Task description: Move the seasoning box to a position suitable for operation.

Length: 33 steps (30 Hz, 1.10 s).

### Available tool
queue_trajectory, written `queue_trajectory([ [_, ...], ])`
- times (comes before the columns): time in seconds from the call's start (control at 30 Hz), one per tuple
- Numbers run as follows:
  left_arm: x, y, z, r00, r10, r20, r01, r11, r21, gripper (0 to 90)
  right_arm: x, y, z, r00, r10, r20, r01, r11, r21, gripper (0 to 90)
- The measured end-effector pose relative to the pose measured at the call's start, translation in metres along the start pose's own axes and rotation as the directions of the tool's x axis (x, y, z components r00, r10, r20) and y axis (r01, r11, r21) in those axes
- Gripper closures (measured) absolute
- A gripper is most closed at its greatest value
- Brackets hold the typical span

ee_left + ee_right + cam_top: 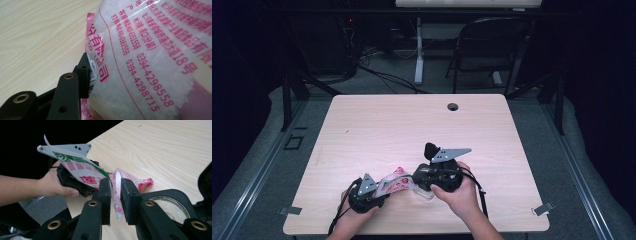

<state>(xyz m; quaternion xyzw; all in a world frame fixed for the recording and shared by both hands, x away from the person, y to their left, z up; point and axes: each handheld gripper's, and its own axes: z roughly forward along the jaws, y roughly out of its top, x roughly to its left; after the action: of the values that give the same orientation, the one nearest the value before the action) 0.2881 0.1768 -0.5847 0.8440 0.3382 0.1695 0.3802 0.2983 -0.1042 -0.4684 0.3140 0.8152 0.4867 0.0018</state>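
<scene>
Left gripper point(384, 191) clamped on bag point(395, 181) corner; right gripper point(115, 192) jaws narrowly parted, film edge loose between; risk: bag slips free, granules sag, seam tears

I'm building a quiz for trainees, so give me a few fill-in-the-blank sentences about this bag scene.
1. The plastic bag is printed in white and ____.
2. The bag lies on a light ____ table.
3. The left gripper clamps the bag; the right gripper has its jaws slightly ____ around a strip of it.
4. Behind the table stands a dark folding ____.

Missing words: pink; wooden; apart; chair
</scene>
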Motion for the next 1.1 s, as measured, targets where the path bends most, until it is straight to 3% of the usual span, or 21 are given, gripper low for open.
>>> queue_trajectory([
  [0.17,-0.001,-0.001,0.0,1.0,0.006,-0.007,-0.006,1.0,-0.002,55.3,-0.001,-0.001,-0.008,1.0,0.004,0.0,-0.004,1.0,-0.016,76.9],
  [0.47,-0.006,-0.002,0.001,0.998,0.053,-0.035,-0.053,0.9986,0.0,55.3,-0.005,0.002,-0.013,0.9993,0.026,0.028,-0.024,0.998,-0.05,76.7],
  [0.73,-0.008,-0.002,0.002,0.9957,0.078,-0.05,-0.078,0.9969,0.006,55.3,-0.001,0.005,0.006,0.9983,0.007,0.057,-0.007,1.0,0.002,67.0],
  [0.83,-0.009,-0.002,0.002,0.9951,0.082,-0.055,-0.081,0.9967,0.007,55.3,0.001,0.004,0.012,0.999,0.004,0.044,-0.005,1.0,0.018,64.1],
  [1.0,-0.009,-0.002,0.002,0.9952,0.081,-0.054,-0.081,0.9967,0.007,55.3,0.004,0.0,0.017,0.9992,-0.007,0.039,0.005,0.998,0.061,61.7],
  [1.1,-0.009,-0.002,0.002,0.9953,0.08,-0.054,-0.08,0.9968,0.007,55.3,0.005,-0.002,0.019,0.9978,-0.027,0.061,0.022,0.996,0.082,60.8],
])
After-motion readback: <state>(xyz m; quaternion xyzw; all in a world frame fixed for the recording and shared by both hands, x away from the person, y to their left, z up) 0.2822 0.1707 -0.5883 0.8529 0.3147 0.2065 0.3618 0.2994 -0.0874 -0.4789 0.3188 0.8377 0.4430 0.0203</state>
